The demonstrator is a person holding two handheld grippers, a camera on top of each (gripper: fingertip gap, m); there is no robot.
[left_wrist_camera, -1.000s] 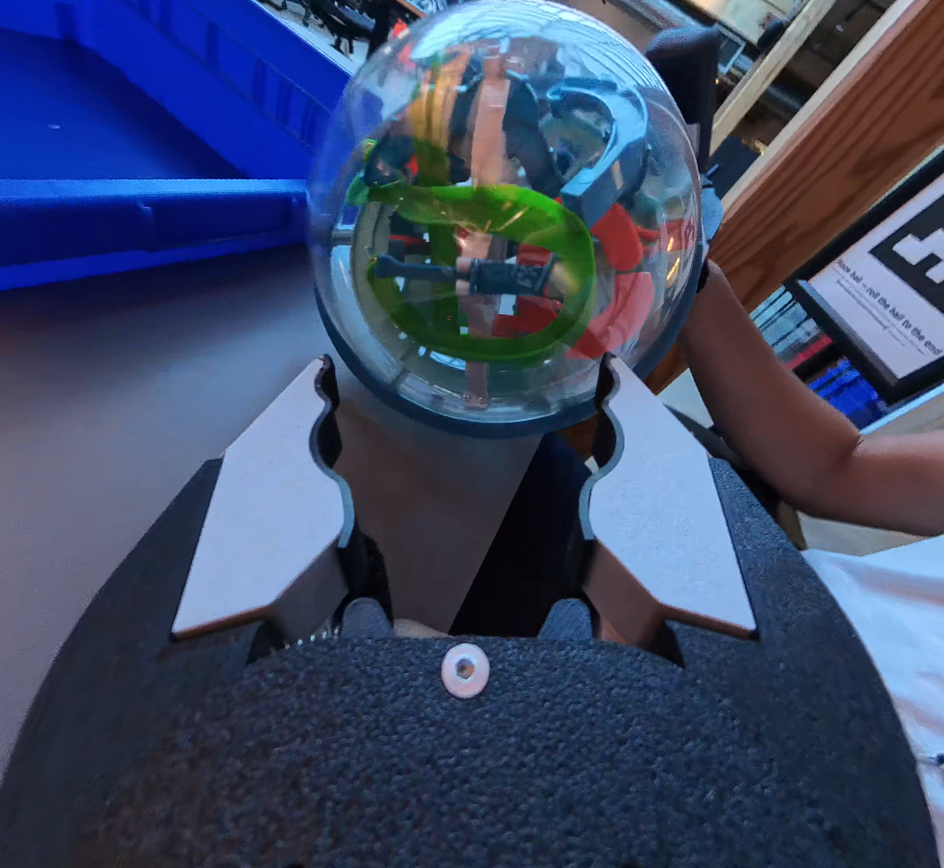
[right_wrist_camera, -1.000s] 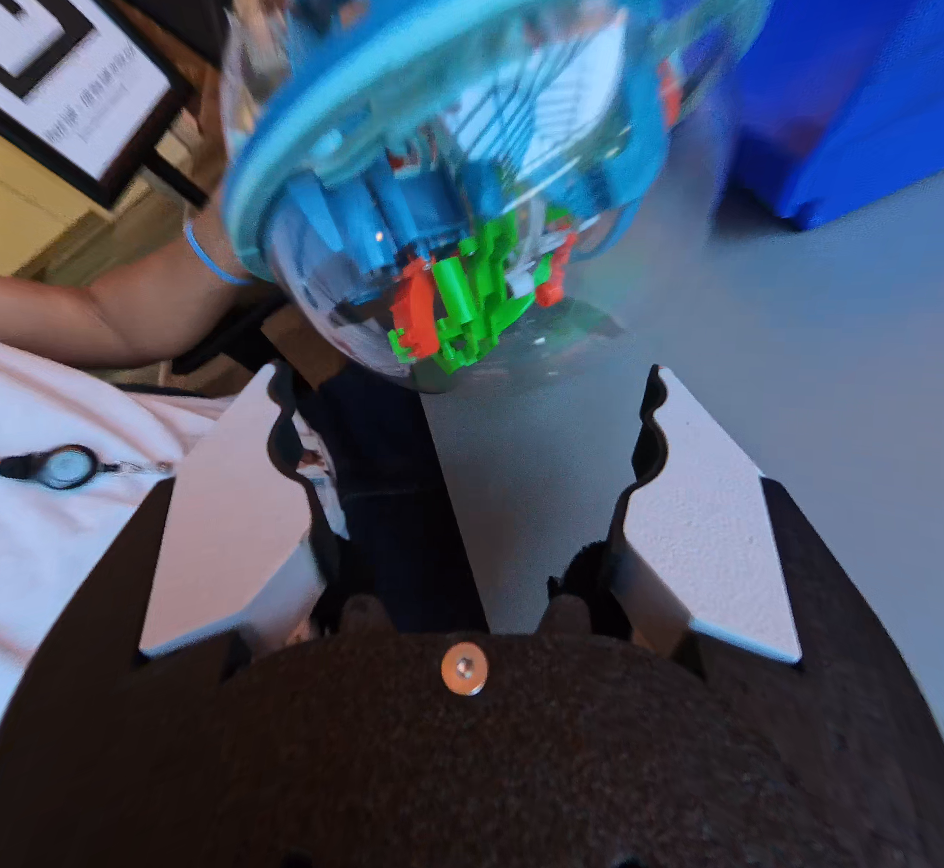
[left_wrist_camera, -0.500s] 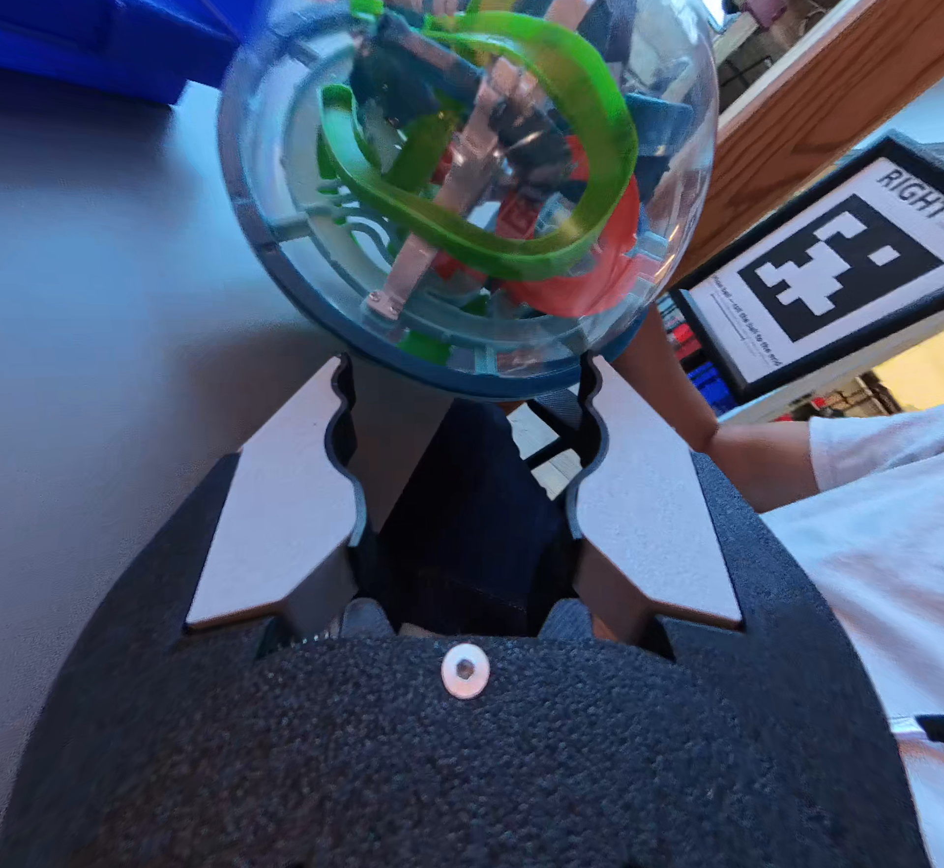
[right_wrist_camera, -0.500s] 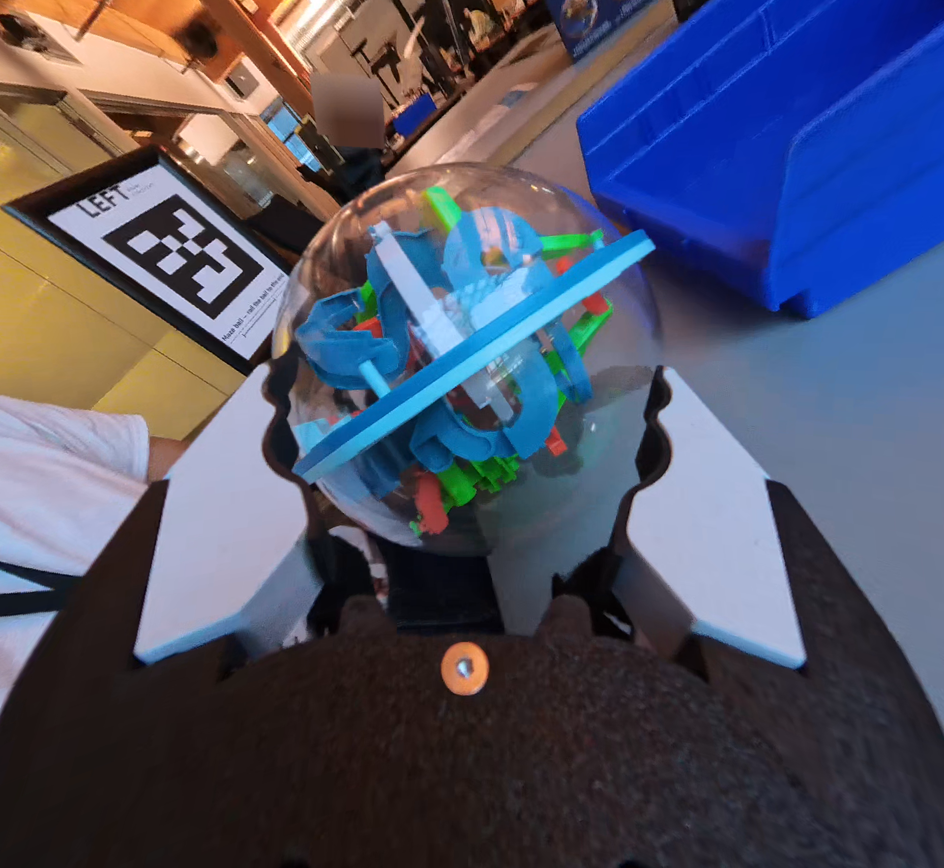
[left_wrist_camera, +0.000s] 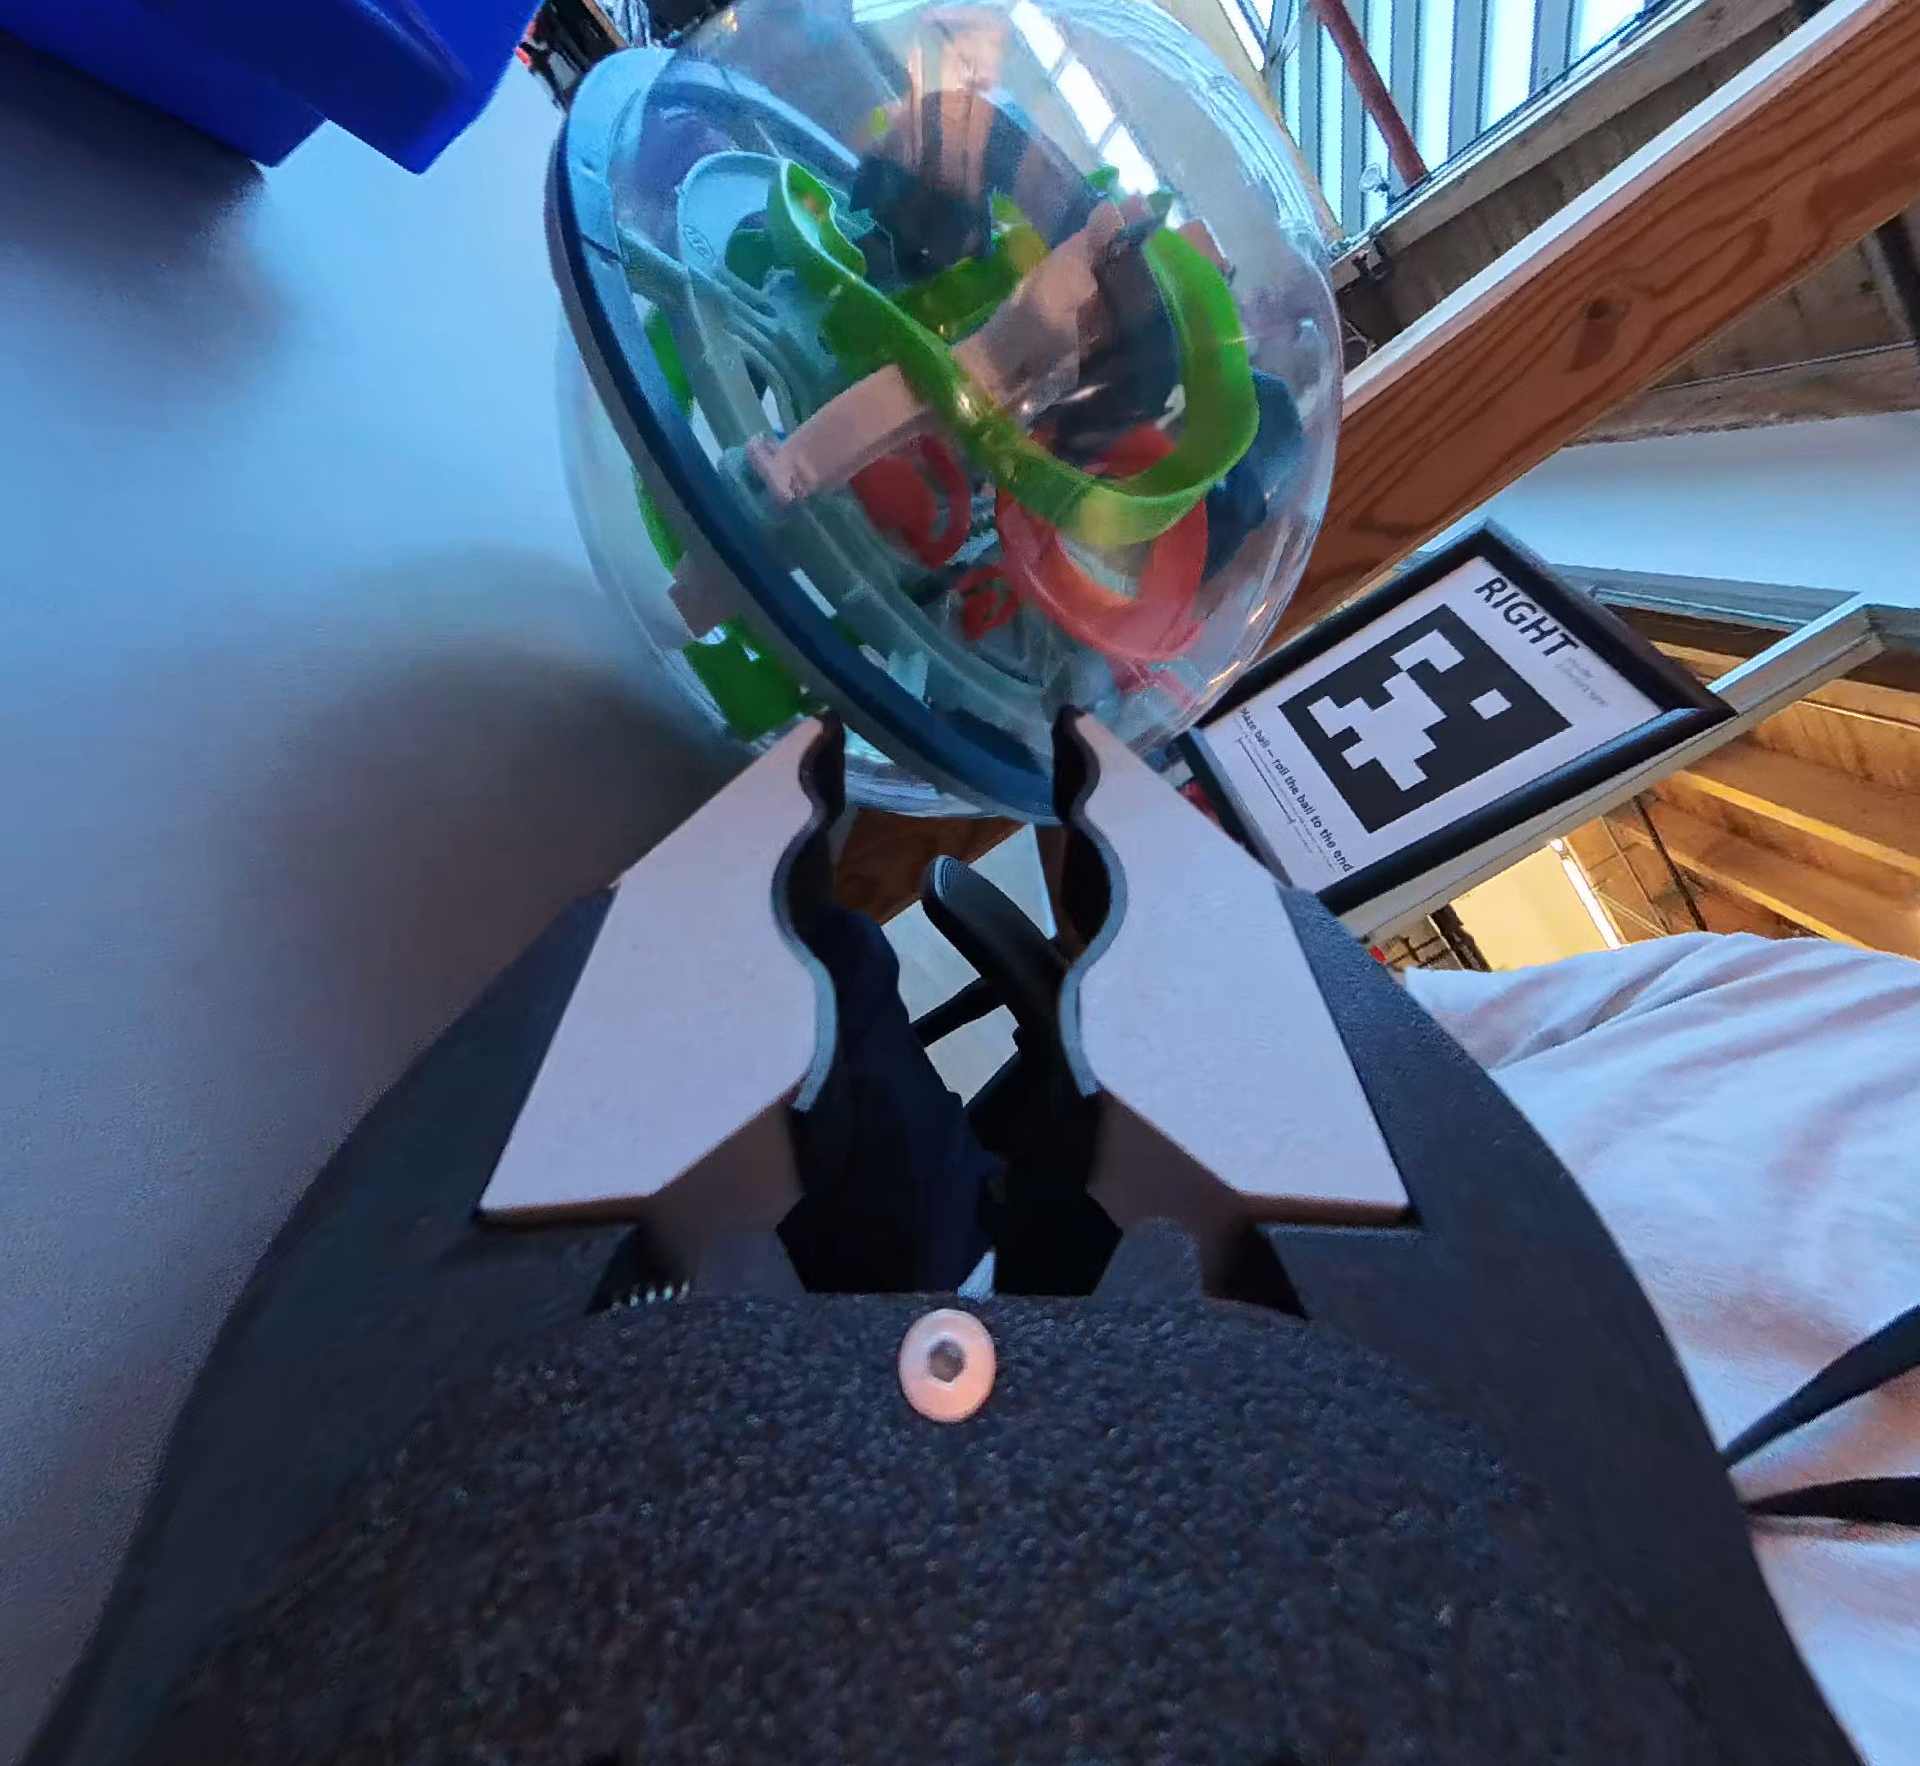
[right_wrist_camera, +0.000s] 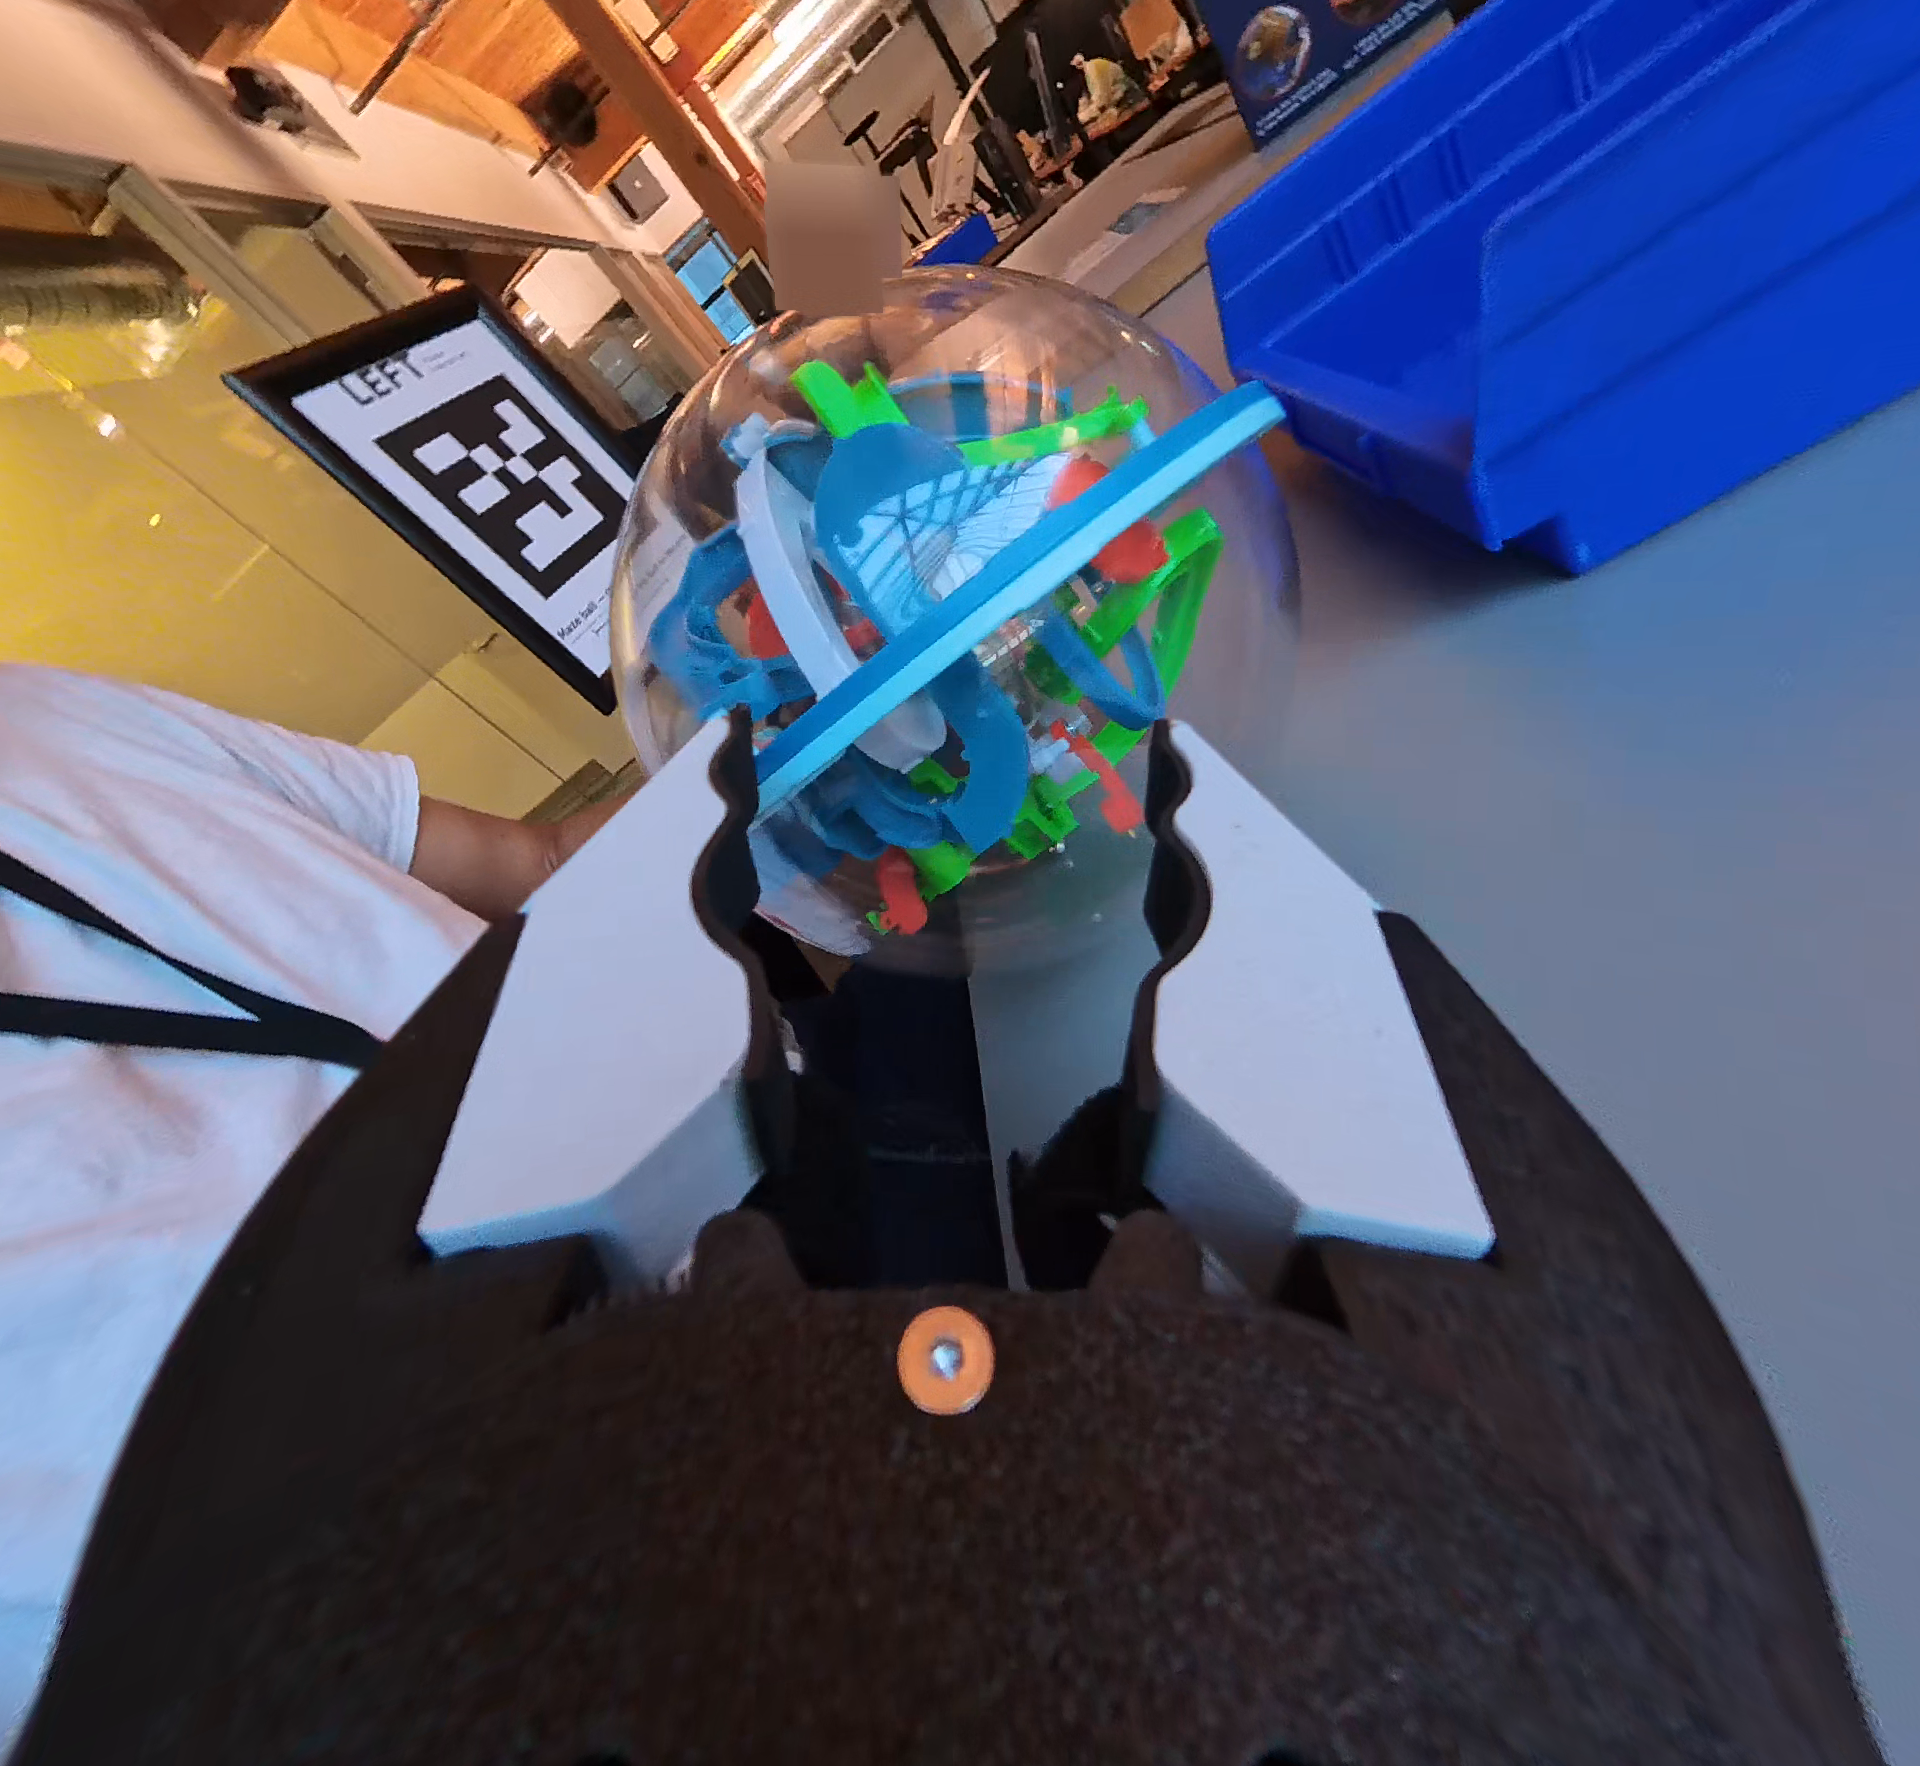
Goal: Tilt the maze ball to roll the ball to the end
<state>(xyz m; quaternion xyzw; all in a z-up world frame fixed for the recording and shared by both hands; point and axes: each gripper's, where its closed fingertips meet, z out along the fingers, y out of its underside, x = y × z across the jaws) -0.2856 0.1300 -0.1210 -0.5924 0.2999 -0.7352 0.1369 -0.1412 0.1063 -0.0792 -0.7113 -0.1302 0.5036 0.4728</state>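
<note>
The maze ball (left_wrist_camera: 940,366) is a clear sphere with a blue equator ring and green, red, blue and pale tracks inside, held up off the grey counter (left_wrist_camera: 260,625) between the 2 tools. In the left wrist view, the left tool (left_wrist_camera: 943,745) has its fingers drawn in to a narrow gap, and both tips touch the sphere's underside at the blue ring, which runs steeply tilted; whether they clamp it or only prop it I cannot tell. In the right wrist view, the right tool (right_wrist_camera: 948,760) is set wider, and the ball (right_wrist_camera: 951,615) sits between its 2 fingers, its lower part within the gap and the ring slanting up to the right; the fingertips (right_wrist_camera: 717,760) lie against the shell. A blue bin (right_wrist_camera: 1579,262) stands on the counter beyond the ball. 2 framed marker cards (left_wrist_camera: 1444,729) (right_wrist_camera: 468,480) show off the counter's edge, next to a person's white shirt (right_wrist_camera: 156,937). The small ball inside cannot be made out.
</note>
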